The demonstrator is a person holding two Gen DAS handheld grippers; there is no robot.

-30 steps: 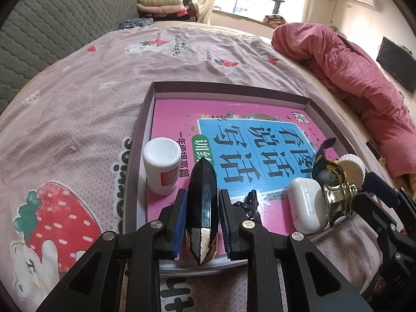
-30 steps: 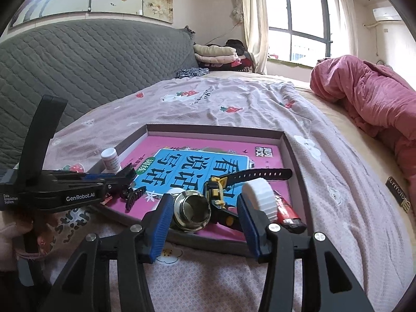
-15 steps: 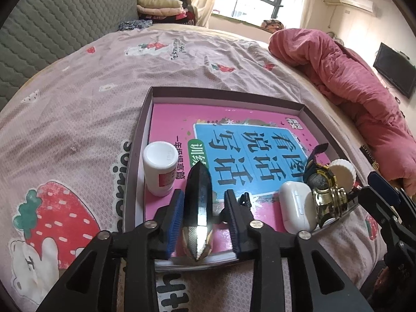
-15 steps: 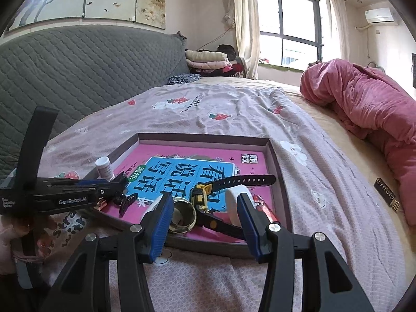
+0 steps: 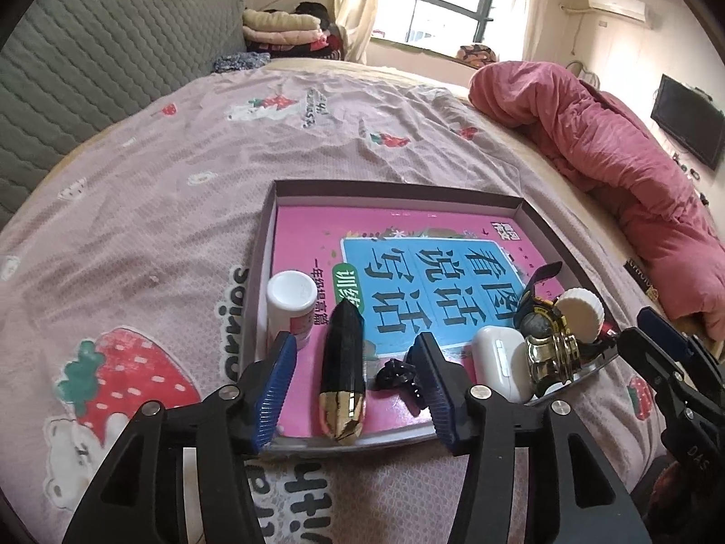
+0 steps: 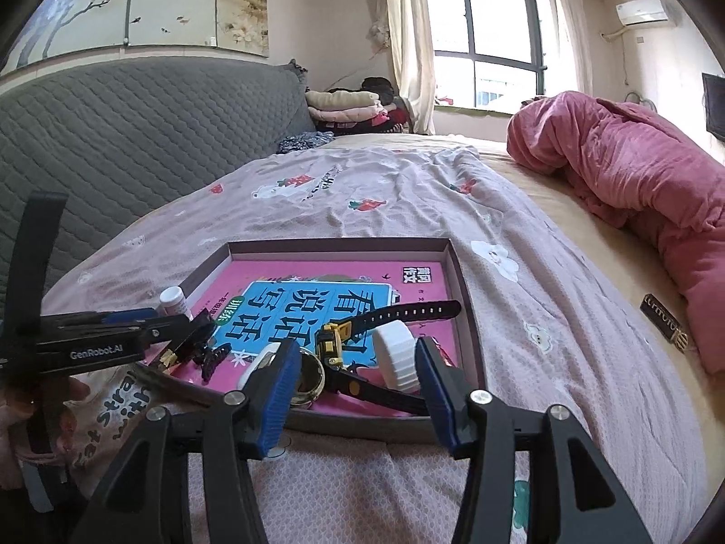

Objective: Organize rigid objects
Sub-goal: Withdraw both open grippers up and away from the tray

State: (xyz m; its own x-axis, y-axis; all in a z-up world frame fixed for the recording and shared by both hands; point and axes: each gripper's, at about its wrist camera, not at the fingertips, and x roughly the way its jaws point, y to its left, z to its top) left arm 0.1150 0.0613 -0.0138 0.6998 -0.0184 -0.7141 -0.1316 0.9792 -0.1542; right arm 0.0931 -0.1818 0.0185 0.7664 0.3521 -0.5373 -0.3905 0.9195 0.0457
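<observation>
A shallow box tray (image 5: 394, 189) (image 6: 466, 299) lies on the bed with a pink book inside. A black and gold faceted tube (image 5: 343, 369) lies at the tray's near edge, between the fingers of my open left gripper (image 5: 355, 387), untouched by either pad. Beside it are a white bottle (image 5: 291, 306), a black hair clip (image 5: 401, 376), a white earbud case (image 5: 500, 362), a gold ring-shaped piece (image 5: 550, 356), a black and yellow watch (image 6: 362, 340) and a white ridged cap (image 6: 396, 353). My right gripper (image 6: 358, 390) is open and empty, at the tray's near side.
A pink quilt (image 5: 625, 167) is bunched on the right side of the bed. A grey quilted headboard (image 6: 136, 136) stands on the left. Folded clothes (image 6: 349, 106) lie by the window. The left gripper body (image 6: 90, 340) shows in the right wrist view.
My left gripper has opened and let go of the black and gold tube, which now lies in the tray. Both grippers have drawn back slightly from the tray.
</observation>
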